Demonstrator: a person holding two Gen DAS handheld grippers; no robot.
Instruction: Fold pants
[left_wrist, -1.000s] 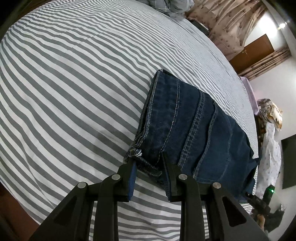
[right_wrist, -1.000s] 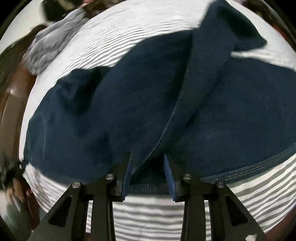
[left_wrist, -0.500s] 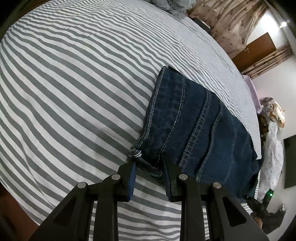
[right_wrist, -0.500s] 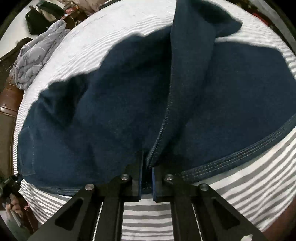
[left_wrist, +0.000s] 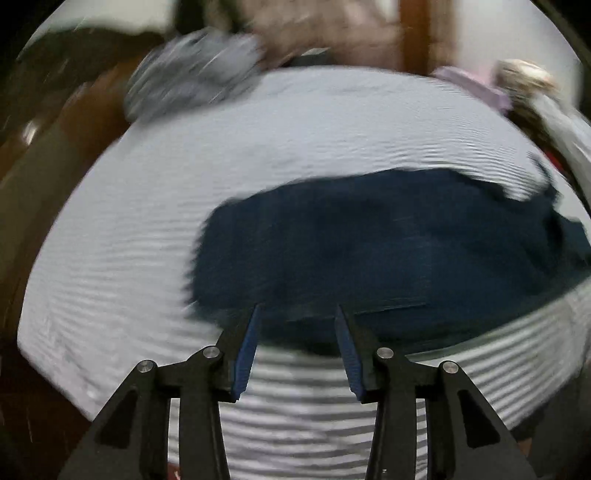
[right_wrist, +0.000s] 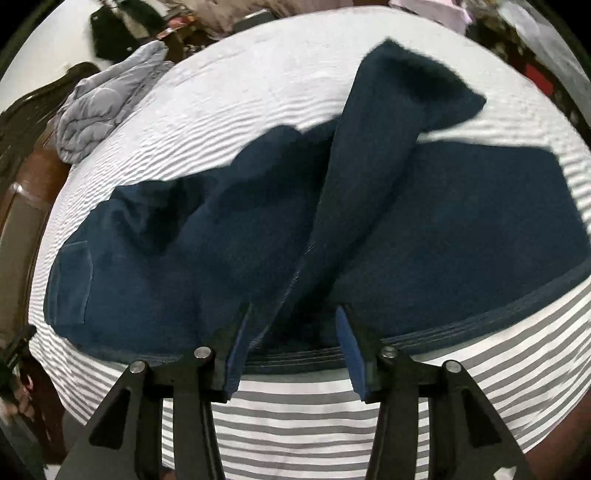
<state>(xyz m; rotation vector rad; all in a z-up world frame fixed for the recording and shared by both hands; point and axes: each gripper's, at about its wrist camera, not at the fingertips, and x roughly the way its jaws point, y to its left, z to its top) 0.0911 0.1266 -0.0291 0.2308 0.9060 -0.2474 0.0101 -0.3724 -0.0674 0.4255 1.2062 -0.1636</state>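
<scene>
The pants (right_wrist: 443, 229) lay spread on the striped bedsheet (right_wrist: 332, 417), dark denim, only part folded: one leg ran up and away from my right fingers as a raised flap, its far end flopped over beyond the main body, and the hemmed edge sat just ahead of the fingertips. A patch pocket showed far off to the left of the right fingers. My right gripper (right_wrist: 291, 332) had its jaws wide apart, nothing clamped, the seam ridge of that leg sitting between the two pads and closer to the left one. In the left wrist view the pants (left_wrist: 388, 258) were a blurred dark slab just beyond the tips, so I couldn't read seams there. My left gripper (left_wrist: 297, 325) was also spread wide and held nothing, with the near denim edge at its tips. I judged the step as setting up a fresh grab on the near edge for the next fold. To do it well I would have slowed the left hand until the view cleared, pushed both sets of pads under all layers of the edge and not just the top one, then closed firmly and lifted both sides level so the loose leg didn't drag crooked. A grey quilt (right_wrist: 107, 99) sat bunched far beyond the left pad, well apart.
</scene>
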